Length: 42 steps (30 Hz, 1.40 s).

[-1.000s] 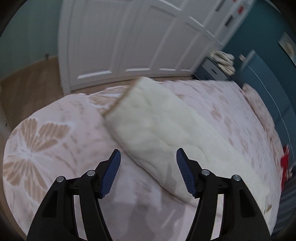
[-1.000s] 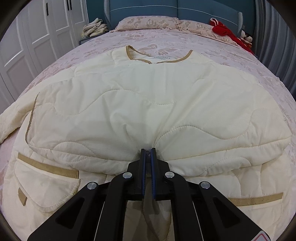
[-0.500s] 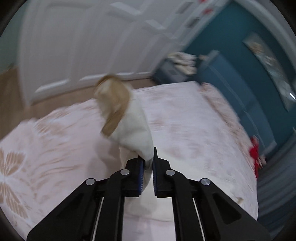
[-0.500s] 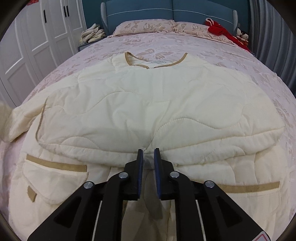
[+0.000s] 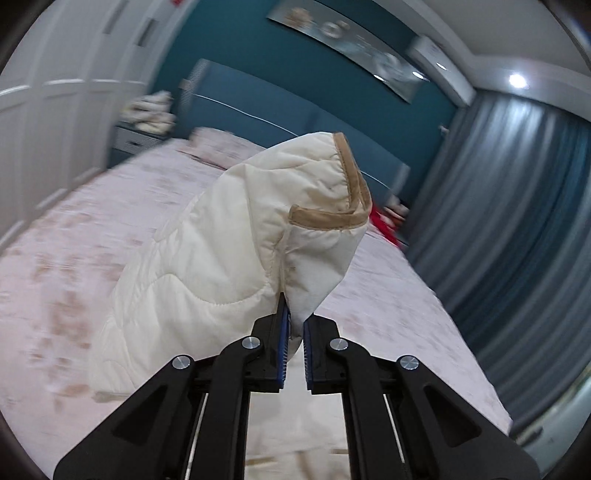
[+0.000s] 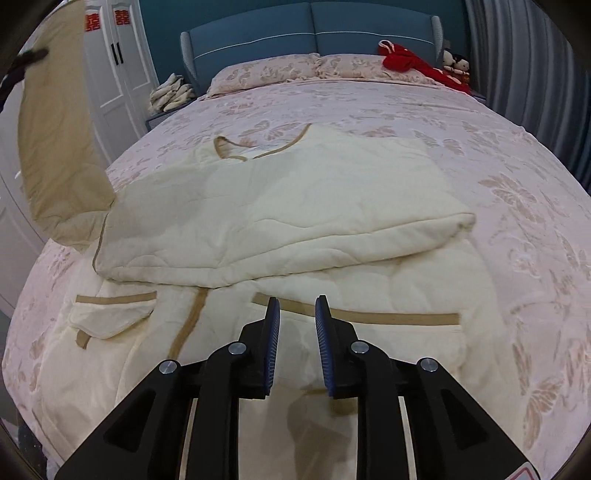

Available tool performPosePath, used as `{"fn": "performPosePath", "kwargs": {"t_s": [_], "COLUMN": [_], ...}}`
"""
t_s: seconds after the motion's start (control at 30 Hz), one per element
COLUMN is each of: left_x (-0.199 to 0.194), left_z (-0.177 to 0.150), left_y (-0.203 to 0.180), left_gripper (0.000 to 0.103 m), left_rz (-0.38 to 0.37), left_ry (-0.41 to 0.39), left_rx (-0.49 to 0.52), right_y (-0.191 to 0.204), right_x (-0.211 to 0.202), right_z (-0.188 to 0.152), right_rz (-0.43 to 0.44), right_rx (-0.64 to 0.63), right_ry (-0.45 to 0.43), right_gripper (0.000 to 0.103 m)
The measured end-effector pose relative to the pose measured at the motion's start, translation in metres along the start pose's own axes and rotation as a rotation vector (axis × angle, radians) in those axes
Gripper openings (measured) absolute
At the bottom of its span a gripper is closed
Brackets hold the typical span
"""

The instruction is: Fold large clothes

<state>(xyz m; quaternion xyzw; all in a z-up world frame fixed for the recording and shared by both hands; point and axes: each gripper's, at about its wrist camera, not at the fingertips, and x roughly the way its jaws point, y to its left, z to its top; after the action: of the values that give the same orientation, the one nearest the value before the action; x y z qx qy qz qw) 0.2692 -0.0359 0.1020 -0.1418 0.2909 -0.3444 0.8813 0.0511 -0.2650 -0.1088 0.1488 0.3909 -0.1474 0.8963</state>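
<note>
A cream quilted jacket [image 6: 280, 206] with tan trim lies on the pink floral bed [image 6: 498, 155], its right sleeve folded across the chest. My left gripper [image 5: 293, 317] is shut on the jacket's left sleeve [image 5: 229, 251] near the tan cuff and holds it up in the air. That lifted sleeve also shows at the far left of the right wrist view [image 6: 59, 147]. My right gripper [image 6: 297, 314] is open and empty, hovering above the jacket's lower front near a tan pocket band [image 6: 369, 315].
White wardrobe doors [image 6: 118, 74] stand left of the bed. A nightstand with folded cloth [image 6: 171, 96] sits by the blue headboard [image 6: 314, 33]. Red fabric and toys [image 6: 417, 64] lie on the pillows. Grey curtains [image 5: 517, 258] hang on the right.
My left gripper closed on the left sleeve and lifted it off the bed, swinging toward the headboard. My right gripper let go of the folded right sleeve, opened and drew back.
</note>
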Motion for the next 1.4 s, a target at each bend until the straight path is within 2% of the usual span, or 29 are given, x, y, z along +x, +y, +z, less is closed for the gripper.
{"fn": "performPosePath", "kwargs": {"t_s": [0.1, 0.23, 0.37, 0.47, 0.57, 0.63, 0.67, 0.73, 0.77, 0.8, 0.83, 0.9, 1.0, 1.1, 1.2, 1.27, 1.3, 1.33, 1.4], "left_x": [0.024, 0.069, 0.106, 0.137, 0.158, 0.162, 0.160, 0.143, 0.134, 0.120, 0.097, 0.068, 0.047, 0.040, 0.029, 0.027, 0.029, 0.032, 0.039], "left_z": [-0.015, -0.047, -0.094, -0.131, -0.157, -0.171, -0.175, -0.175, -0.171, -0.167, -0.160, -0.152, -0.148, -0.159, -0.173, -0.178, -0.179, -0.181, -0.181], "left_y": [-0.036, -0.072, -0.074, -0.071, -0.060, -0.052, -0.049, -0.045, -0.041, -0.036, -0.026, -0.007, 0.032, 0.094, 0.148, 0.166, 0.175, 0.182, 0.195], "left_gripper": [0.006, 0.006, 0.006, 0.007, 0.012, 0.023, 0.028, 0.048, 0.051, 0.060, 0.073, 0.083, 0.083, 0.080, 0.072, 0.071, 0.070, 0.068, 0.063], "left_rz": [-0.037, -0.071, -0.061, -0.046, -0.057, -0.061, -0.062, -0.100, -0.112, -0.126, -0.162, -0.167, -0.079, 0.024, 0.056, 0.054, 0.045, 0.037, 0.020], "left_ry": [0.046, 0.152, 0.258, 0.328, 0.384, 0.408, 0.410, 0.382, 0.357, 0.319, 0.253, 0.171, 0.136, 0.152, 0.125, 0.109, 0.105, 0.103, 0.094], "left_rx": [0.034, 0.057, 0.058, 0.057, 0.020, -0.022, -0.041, -0.077, -0.096, -0.126, -0.183, -0.232, -0.290, -0.442, -0.620, -0.671, -0.696, -0.721, -0.768], "right_y": [-0.006, -0.014, -0.025, -0.034, -0.043, -0.047, -0.048, -0.052, -0.053, -0.054, -0.054, -0.054, -0.054, -0.056, -0.056, -0.055, -0.054, -0.051, -0.046], "right_x": [-0.009, -0.022, -0.030, -0.033, -0.034, -0.035, -0.036, -0.036, -0.035, -0.034, -0.031, -0.024, -0.007, 0.011, 0.031, 0.044, 0.047, 0.051, 0.051], "right_z": [0.001, 0.003, 0.002, 0.001, 0.004, 0.007, 0.009, 0.015, 0.018, 0.021, 0.025, 0.031, 0.039, 0.046, 0.050, 0.054, 0.054, 0.056, 0.062], "right_rz": [0.015, 0.029, 0.026, 0.016, 0.011, 0.009, 0.008, 0.010, 0.016, 0.021, 0.032, 0.051, 0.066, 0.106, 0.117, 0.117, 0.128, 0.139, 0.145], "right_rx": [0.018, 0.031, 0.045, 0.053, 0.070, 0.077, 0.082, 0.100, 0.111, 0.121, 0.136, 0.154, 0.190, 0.256, 0.305, 0.331, 0.335, 0.334, 0.314], "right_ry": [-0.018, -0.044, -0.055, -0.059, -0.070, -0.083, -0.091, -0.111, -0.117, -0.120, -0.123, -0.121, -0.100, -0.070, -0.030, 0.007, 0.019, 0.035, 0.041], "right_gripper": [0.020, 0.028, 0.029, 0.036, 0.044, 0.054, 0.056, 0.062, 0.063, 0.066, 0.067, 0.070, 0.070, 0.070, 0.070, 0.065, 0.051, 0.029, 0.008]}}
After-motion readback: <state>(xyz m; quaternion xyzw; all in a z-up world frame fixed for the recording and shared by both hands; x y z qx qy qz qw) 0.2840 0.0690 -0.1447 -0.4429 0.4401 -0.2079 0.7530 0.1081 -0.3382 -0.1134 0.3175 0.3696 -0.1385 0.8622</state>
